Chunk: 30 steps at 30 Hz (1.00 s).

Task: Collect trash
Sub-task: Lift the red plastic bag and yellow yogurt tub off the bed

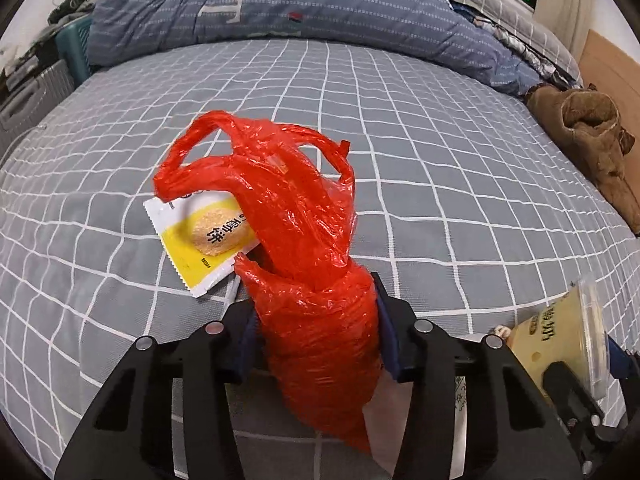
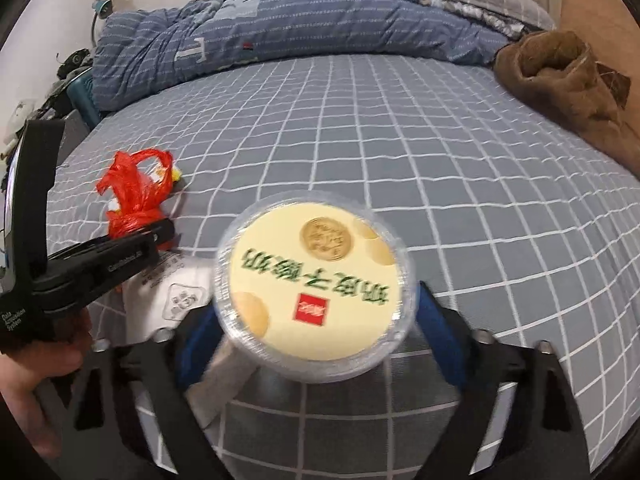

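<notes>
On the bed (image 1: 420,128), the left gripper (image 1: 316,320) has its jaws closed around the bunched red plastic bag (image 1: 304,240), probably to lift it off the yellow snack wrapper (image 1: 204,236) at its ten o'clock. The right gripper's (image 2: 316,320) jaws flank the yoghurt cup (image 2: 316,284); contact can't be told.

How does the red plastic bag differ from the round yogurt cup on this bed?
The red plastic bag is soft, crumpled and translucent; the yogurt cup is rigid, round, with a pale yellow printed lid. The bag stands bunched between the left gripper's jaws, handles loose on top; the cup sits tilted between the right gripper's jaws, lid facing the camera. Both are trash on the checked sheet.
</notes>
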Motion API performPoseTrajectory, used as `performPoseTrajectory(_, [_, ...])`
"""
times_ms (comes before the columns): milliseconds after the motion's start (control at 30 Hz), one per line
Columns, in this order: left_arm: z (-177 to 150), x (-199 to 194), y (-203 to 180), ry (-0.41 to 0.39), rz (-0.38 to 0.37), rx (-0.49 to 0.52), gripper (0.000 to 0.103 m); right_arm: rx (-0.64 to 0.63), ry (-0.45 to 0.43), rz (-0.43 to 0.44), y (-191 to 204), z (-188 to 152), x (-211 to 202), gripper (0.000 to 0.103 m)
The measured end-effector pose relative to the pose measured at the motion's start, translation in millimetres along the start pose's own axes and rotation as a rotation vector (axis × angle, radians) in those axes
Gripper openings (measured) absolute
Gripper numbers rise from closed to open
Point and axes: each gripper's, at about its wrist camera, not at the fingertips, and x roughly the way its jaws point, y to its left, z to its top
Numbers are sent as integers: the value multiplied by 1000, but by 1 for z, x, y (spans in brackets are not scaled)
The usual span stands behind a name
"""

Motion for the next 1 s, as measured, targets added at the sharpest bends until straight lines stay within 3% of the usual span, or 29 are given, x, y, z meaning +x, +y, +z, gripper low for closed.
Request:
performPoseTrajectory(667, [24, -70, 11, -147, 4, 5, 47, 6, -75, -19, -9, 11, -22, 81])
performPoseTrajectory(1000, [5, -75, 16, -106, 26, 9, 50, -19, -97, 3, -3, 10, -33, 81])
